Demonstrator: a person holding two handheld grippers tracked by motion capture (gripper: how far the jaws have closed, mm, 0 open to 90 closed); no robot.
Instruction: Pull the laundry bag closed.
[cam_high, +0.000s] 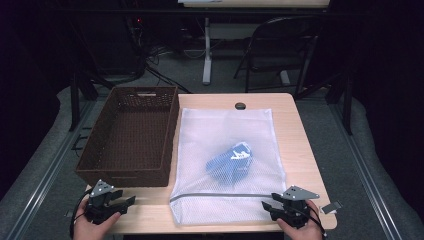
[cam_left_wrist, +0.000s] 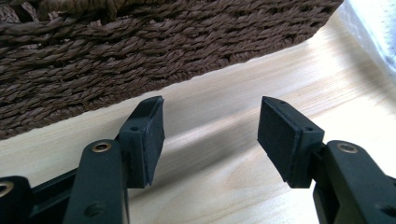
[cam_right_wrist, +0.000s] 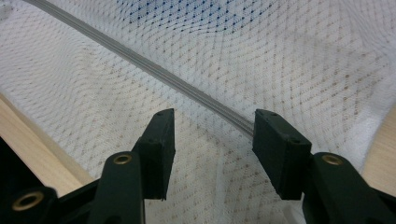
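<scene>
Notably, both claws, left claw (cam_left_wrist: 210, 135) and right claw (cam_right_wrist: 212, 151), stood released; white mesh bag (cam_high: 227, 150) blurred a blue item (cam_high: 230, 162) beside the woven brown basket (cam_high: 95, 165).

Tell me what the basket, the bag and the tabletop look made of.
Basket: dark brown woven twisted cord, maybe paper rope or rattan; matte, strands plain in the left gripper view. Bag: white translucent mesh, likely synthetic, with a grey zip line. Tabletop: pale wood-grain, probably laminate.

Dim room, grey floor (cam_high: 170, 75), folding chair (cam_high: 280, 45).
</scene>
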